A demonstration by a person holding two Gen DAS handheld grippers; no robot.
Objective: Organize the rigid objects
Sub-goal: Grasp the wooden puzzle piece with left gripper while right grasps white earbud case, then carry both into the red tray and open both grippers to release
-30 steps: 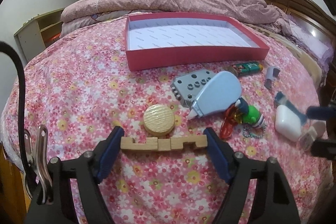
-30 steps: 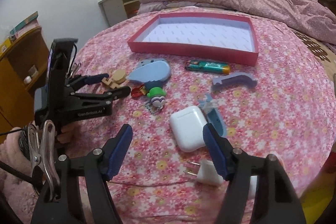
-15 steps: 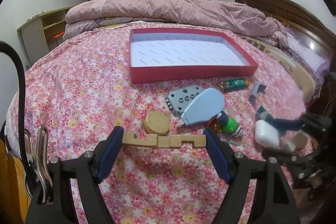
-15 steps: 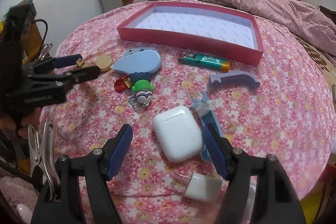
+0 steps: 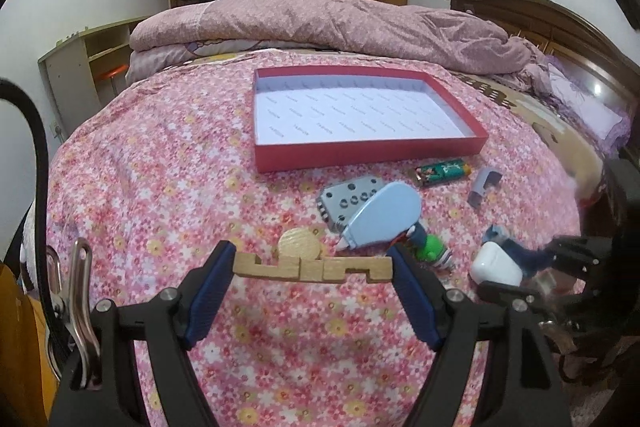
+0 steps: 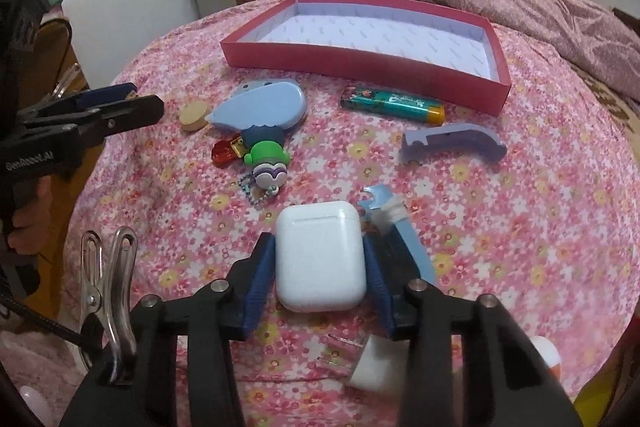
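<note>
My left gripper (image 5: 313,269) is shut on a notched wooden puzzle piece (image 5: 312,268), held above the floral bedspread. My right gripper (image 6: 320,267) is shut on a white earbud case (image 6: 320,255); the case also shows in the left wrist view (image 5: 496,267). A red shallow box (image 5: 372,151) with a white inside lies further back on the bed; it also shows in the right wrist view (image 6: 360,61). My left gripper shows at the left of the right wrist view (image 6: 132,103).
On the bedspread lie a round wooden disc (image 5: 300,247), a blue correction-tape dispenser (image 5: 384,217), a grey holed block (image 5: 348,199), a green lighter (image 6: 392,103), a lilac plastic piece (image 6: 452,143), a toy keychain (image 6: 266,163), a light-blue opener (image 6: 400,227) and a white plug (image 6: 376,363).
My left gripper has lifted the wooden piece up off the bedspread. My right gripper has moved forward and closed around the white earbud case.
</note>
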